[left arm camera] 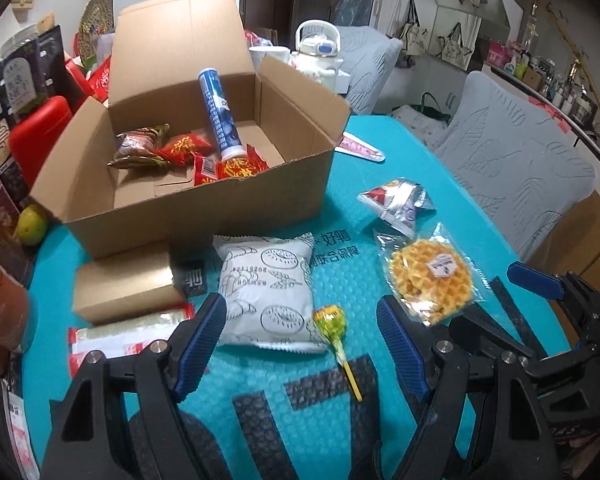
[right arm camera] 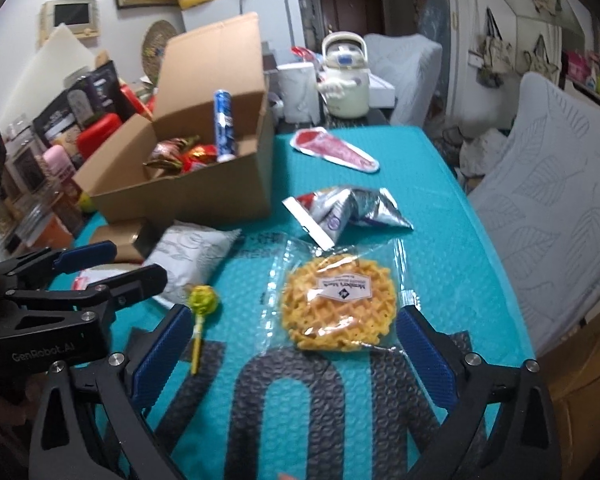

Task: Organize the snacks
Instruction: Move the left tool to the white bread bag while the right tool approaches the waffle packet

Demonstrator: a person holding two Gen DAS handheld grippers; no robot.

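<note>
Both grippers hover with fingers spread wide and empty over loose snacks lying in front of the cardboard box [left arm camera: 204, 204].

The box already holds a blue tube [left arm camera: 221, 114] and several red-wrapped sweets; in front of it on the teal mat [left arm camera: 340, 280] lie a white bread packet [left arm camera: 270, 292], a lollipop [left arm camera: 334, 330], a wrapped waffle [right arm camera: 338, 306] and a silver foil packet [right arm camera: 346, 210]. The left gripper [left arm camera: 300, 344] straddles the bread packet and lollipop; the right gripper [right arm camera: 294, 354] frames the waffle. My guess at the risks: slick film could slide out of a shallow pinch, a hard squeeze could crack the waffle, and the two grippers, close together, could knock each other.
</note>
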